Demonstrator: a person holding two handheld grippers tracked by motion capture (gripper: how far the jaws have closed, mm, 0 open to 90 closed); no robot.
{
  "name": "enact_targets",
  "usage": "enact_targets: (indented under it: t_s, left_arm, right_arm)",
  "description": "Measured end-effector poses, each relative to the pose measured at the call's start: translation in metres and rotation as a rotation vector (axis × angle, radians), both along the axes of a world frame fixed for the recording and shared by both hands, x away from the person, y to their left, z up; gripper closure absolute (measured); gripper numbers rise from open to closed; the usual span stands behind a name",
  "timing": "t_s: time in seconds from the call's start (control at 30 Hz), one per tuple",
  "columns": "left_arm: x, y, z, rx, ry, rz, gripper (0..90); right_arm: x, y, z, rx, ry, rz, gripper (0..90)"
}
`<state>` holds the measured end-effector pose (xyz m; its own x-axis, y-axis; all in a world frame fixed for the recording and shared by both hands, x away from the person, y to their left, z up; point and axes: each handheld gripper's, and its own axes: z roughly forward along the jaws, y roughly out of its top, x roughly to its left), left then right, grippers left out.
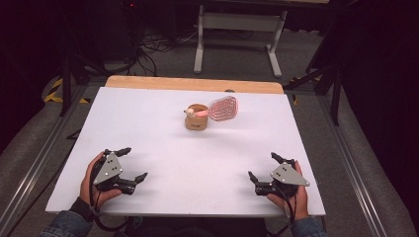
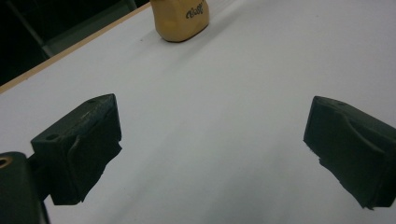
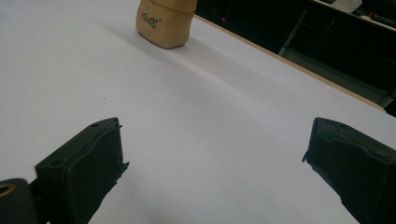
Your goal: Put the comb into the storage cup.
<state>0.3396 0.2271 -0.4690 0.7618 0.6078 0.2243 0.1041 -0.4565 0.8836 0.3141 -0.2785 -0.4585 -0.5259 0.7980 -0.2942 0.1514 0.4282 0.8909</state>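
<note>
A small tan cup [image 1: 196, 118] stands near the middle back of the white table [image 1: 158, 128]. A pink hairbrush [image 1: 222, 108] leans in it, its paddle head out to the right and its handle across the rim. The same cup [image 2: 181, 18] appears at the top of the left gripper view, and the cup [image 3: 163, 21] also sits at the top of the right gripper view. My left gripper [image 1: 132, 163] rests open near the front left edge, held by a hand. My right gripper [image 1: 263, 167] rests open near the front right edge. Nothing lies between either pair of jaws.
The table's wooden back edge [image 1: 195, 84] shows beyond the white surface. A white-legged desk frame [image 1: 237, 34] and cables stand on the floor behind. Metal rails [image 1: 346, 153] run along both sides of the table.
</note>
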Motion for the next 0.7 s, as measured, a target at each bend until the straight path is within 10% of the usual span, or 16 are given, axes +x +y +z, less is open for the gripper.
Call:
enact_targets:
  t_s: [0.7]
  left_arm:
    - [-0.0018,0.0006,0.0002,-0.001,-0.003,0.005,4.8]
  right_arm:
    - [0.0006,0.0072,-0.0028,-0.023,0.010,0.029,4.2]
